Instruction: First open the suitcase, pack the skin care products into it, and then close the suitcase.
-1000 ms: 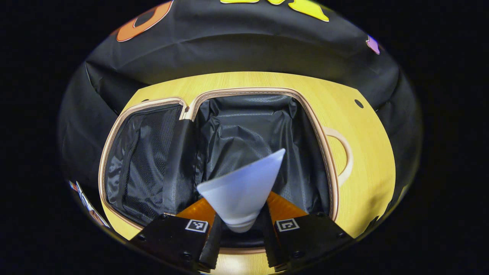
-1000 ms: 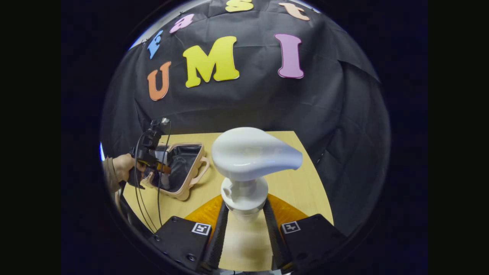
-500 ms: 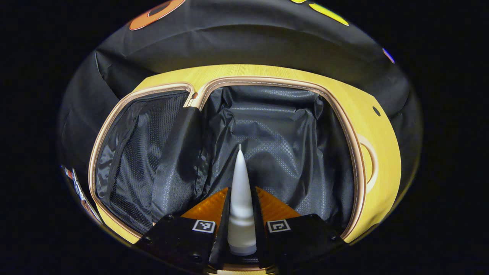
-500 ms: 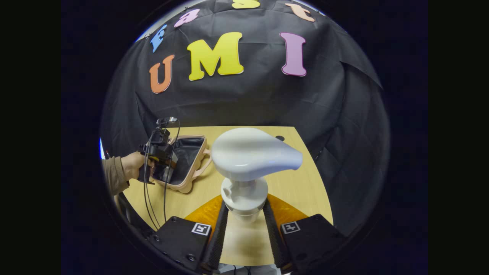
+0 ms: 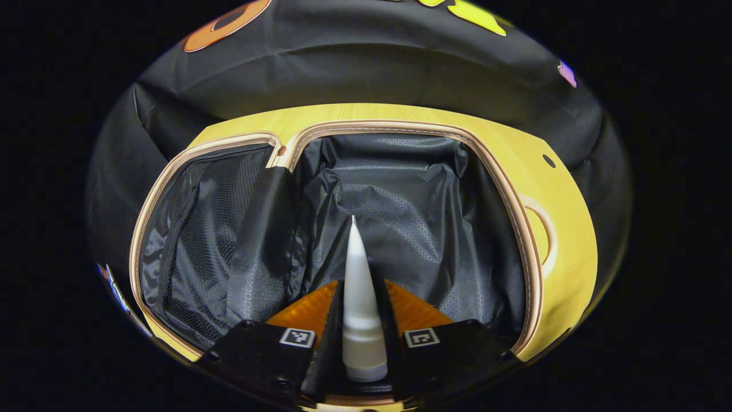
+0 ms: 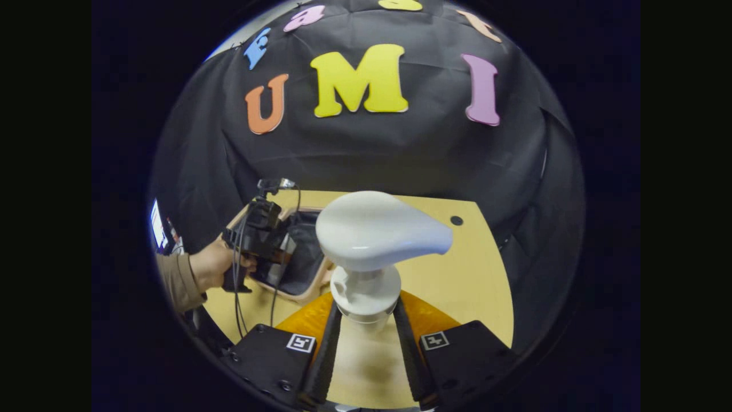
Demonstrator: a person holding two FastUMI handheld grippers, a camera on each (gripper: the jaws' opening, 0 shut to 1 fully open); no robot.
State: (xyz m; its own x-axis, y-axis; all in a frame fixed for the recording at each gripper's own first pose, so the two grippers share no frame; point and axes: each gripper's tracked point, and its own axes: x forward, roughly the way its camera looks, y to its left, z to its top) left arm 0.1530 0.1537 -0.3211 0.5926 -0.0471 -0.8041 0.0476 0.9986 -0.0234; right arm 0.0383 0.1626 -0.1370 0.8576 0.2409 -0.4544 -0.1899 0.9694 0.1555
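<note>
- Left gripper [image 5: 361,343] is clenched on a white tube [image 5: 357,286], both fingers pressing its sides down near the cap end. It hovers right over the open suitcase, so my guess is the tube is about to go in.
- Going big to small: the wooden table [image 5: 563,229] carries everything, and the suitcase [image 5: 400,129] lies flat on it with both halves spread open. Lid half with the mesh pocket [image 5: 194,229] is on the left of the left gripper view, the deeper half with black lining [image 5: 423,223] on the right. Nothing packed in either half that I can see.
- The tube hangs over the lined half, not touching it as far as I can tell. Makes sense, since that half has the room.
- Tube direction: long axis runs straight out along the fingers, cap end back between them, flat crimped tail pointing forward into the case. It's turned edge-on to the camera, so it looks like a thin spike.
- Right gripper [image 6: 366,349] is grasping a white pump bottle [image 6: 372,246] by the neck just under the collar, both fingers on it. Bottle stands upright, long axis vertical, spout pointing to the right of that view. It's held over the table, near the suitcase, probably waiting its turn.
- From the right gripper view you can also see the person's hand [image 6: 209,269] holding the left gripper at the suitcase.
</note>
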